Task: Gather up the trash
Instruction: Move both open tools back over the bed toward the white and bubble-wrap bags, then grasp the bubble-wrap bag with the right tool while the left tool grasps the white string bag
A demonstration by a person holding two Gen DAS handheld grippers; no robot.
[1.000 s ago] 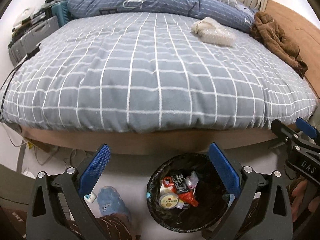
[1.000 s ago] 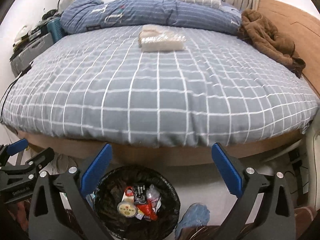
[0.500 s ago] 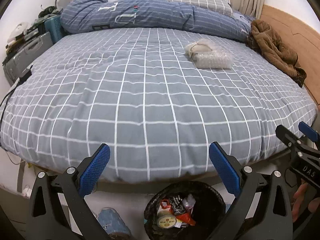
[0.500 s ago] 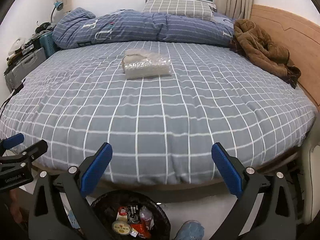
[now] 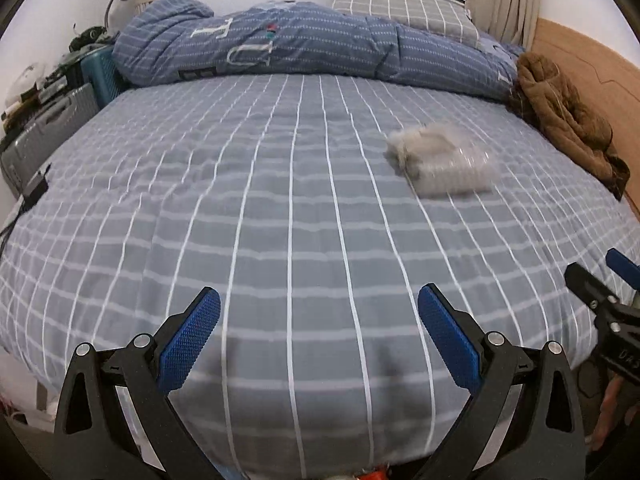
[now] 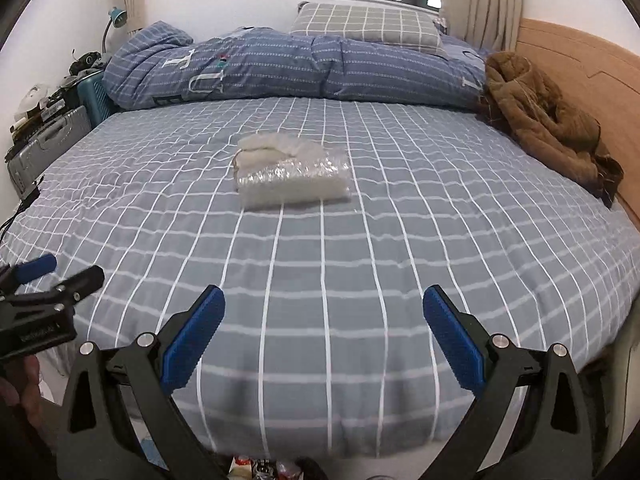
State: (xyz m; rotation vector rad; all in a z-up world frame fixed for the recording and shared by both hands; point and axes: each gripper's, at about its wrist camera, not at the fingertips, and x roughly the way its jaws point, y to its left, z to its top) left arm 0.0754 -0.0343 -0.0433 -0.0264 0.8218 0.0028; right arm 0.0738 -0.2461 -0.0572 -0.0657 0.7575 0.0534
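Observation:
A clear crumpled plastic bag with white stuff inside [image 6: 290, 174] lies in the middle of the bed; it also shows blurred in the left wrist view [image 5: 440, 164], right of centre. My left gripper [image 5: 318, 336] is open and empty above the bed's near edge. My right gripper [image 6: 322, 336] is open and empty, also above the near edge, with the bag straight ahead and well beyond its fingertips. A sliver of the trash bin's contents [image 6: 260, 468] shows at the bottom edge.
The bed has a grey checked cover [image 6: 360, 280]. A rolled blue duvet [image 6: 280, 72] and a pillow [image 6: 368, 24] lie at the far end. A brown jacket [image 6: 548, 120] lies by the wooden headboard [image 6: 592, 60] on the right. Suitcases [image 6: 48, 140] stand at the left.
Both grippers have risen and tilted up from over the black trash bin on the floor to above the bed's edge. The bin has almost left view. Both stayed open.

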